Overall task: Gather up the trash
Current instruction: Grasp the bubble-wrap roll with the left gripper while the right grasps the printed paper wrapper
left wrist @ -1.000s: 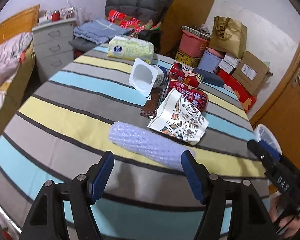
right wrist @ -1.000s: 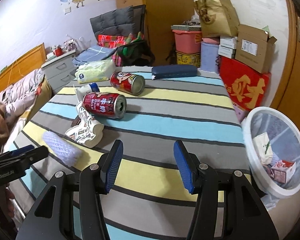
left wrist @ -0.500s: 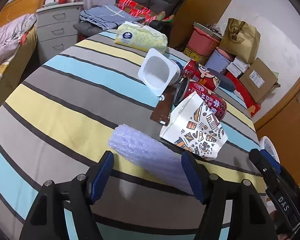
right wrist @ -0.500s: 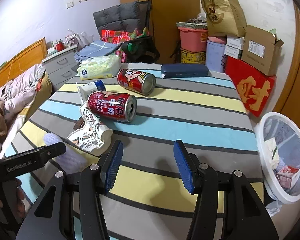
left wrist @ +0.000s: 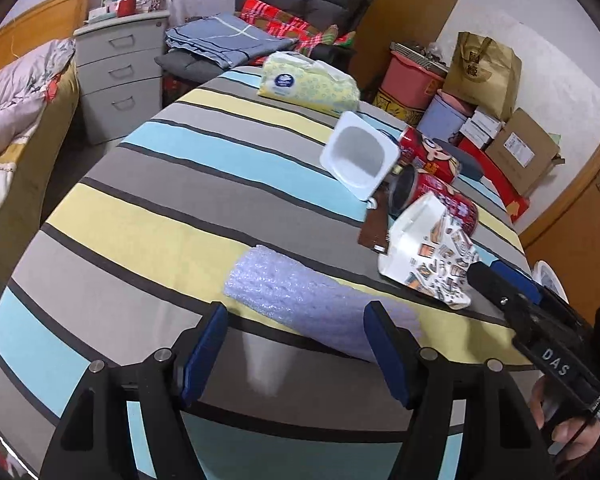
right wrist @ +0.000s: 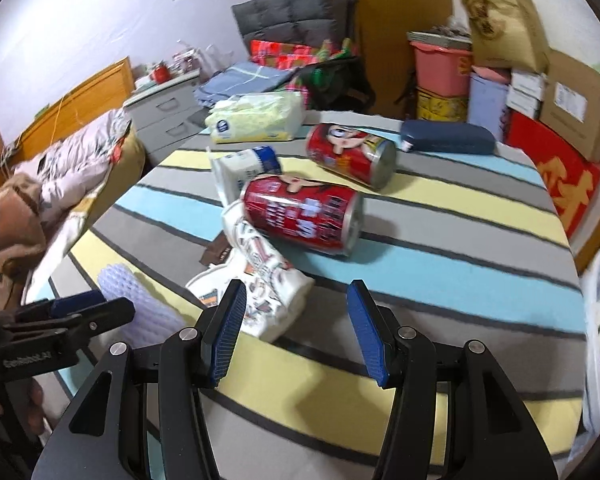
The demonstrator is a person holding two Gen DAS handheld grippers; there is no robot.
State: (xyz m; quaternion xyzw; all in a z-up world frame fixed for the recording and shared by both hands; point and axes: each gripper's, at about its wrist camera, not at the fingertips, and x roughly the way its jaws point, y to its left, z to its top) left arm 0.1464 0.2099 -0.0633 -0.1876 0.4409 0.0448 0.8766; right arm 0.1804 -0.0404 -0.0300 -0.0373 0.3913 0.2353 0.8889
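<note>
Left wrist view: the left hand-held gripper (left wrist: 296,346) hangs with jaws apart, the bubble-wrap roll (left wrist: 320,304) lying on the striped tabletop (left wrist: 180,240) just ahead, its long axis crossing the gap diagonally.

Right wrist view: the right hand-held gripper (right wrist: 296,332), jaws apart, faces the printed paper carton (right wrist: 260,280); the roll lies leftward, nearer the left one.

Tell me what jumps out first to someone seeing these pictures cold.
Two red cans lie on their sides mid-table on the striped tablecloth. Nearer, a bubble wrap roll lies just ahead of the open left hand-held gripper, and a crumpled patterned paper box lies before the open right hand-held gripper.
</note>
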